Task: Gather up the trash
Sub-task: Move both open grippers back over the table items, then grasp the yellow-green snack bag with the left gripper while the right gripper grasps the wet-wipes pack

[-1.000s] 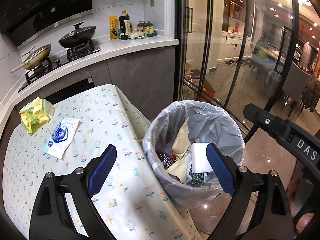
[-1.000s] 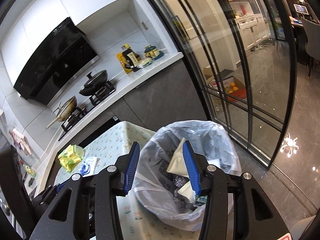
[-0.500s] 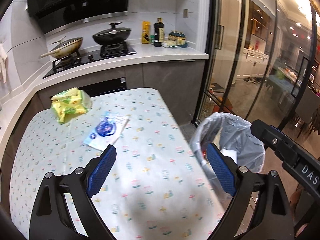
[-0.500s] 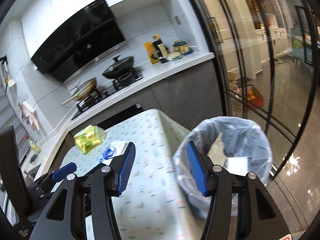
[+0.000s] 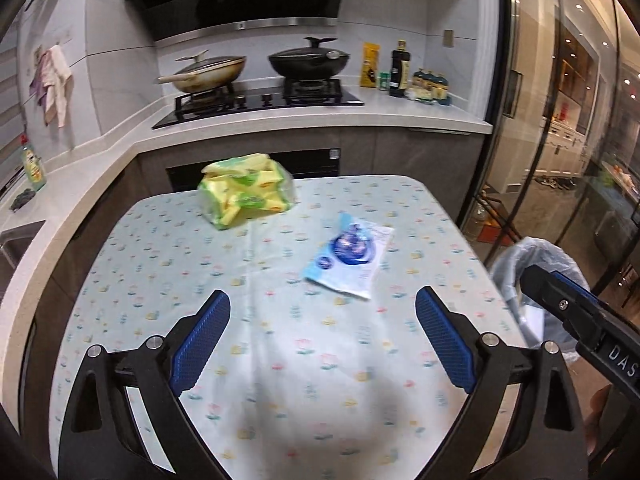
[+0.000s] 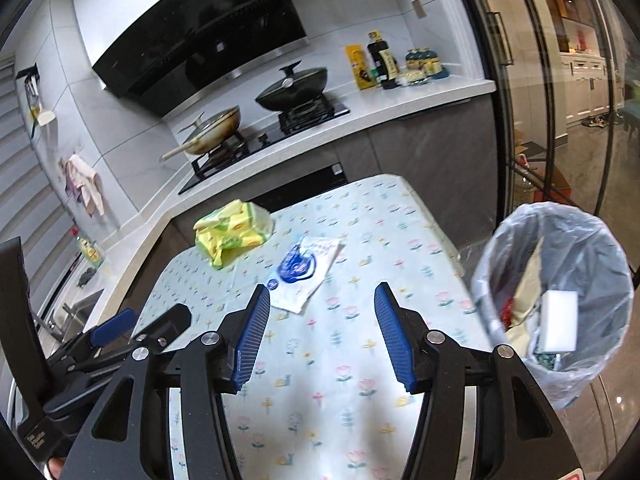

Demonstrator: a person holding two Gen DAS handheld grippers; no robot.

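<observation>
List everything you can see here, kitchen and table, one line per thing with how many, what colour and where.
yellow-green wrapper: 1, yellow and green, far side of the table
blue-white packet: 1, white with blue print, mid table
table: 1, pale floral cloth, in front of the counter
trash bin: 1, clear liner, right of the table, holding a white block and other scraps
black wok: 1, lidded, on the stove
pale pan: 1, lidded, on the stove
bottles: several, dark and yellow, right end of the counter
cloths: pink and purple, hung on the left wall
left gripper: open, empty, over the table
right gripper: open, empty
</observation>
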